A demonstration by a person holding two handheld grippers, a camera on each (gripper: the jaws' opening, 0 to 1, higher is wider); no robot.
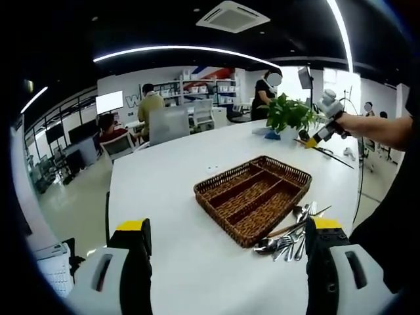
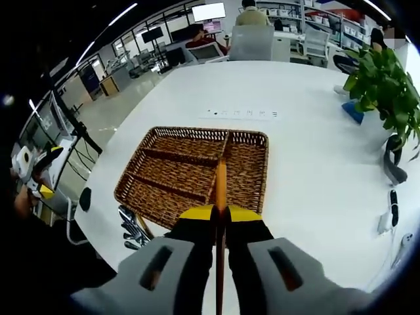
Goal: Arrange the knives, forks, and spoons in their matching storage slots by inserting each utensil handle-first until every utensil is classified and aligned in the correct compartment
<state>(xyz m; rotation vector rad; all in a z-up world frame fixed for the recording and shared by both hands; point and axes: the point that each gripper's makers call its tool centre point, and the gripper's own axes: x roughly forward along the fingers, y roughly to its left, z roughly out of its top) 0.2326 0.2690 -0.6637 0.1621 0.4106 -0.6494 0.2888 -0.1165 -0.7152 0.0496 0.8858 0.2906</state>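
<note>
Clamped in the right gripper, one wooden-handled utensil is hovering over the empty basket, while the left gripper is gaping, the remaining pile lying ahead.

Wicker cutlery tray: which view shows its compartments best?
The right gripper view: it looks down into the wicker cutlery tray, so its dividers show clearly, though the right hand-held gripper covers its near edge. The left gripper view shows the tray whole but obliquely.
</note>
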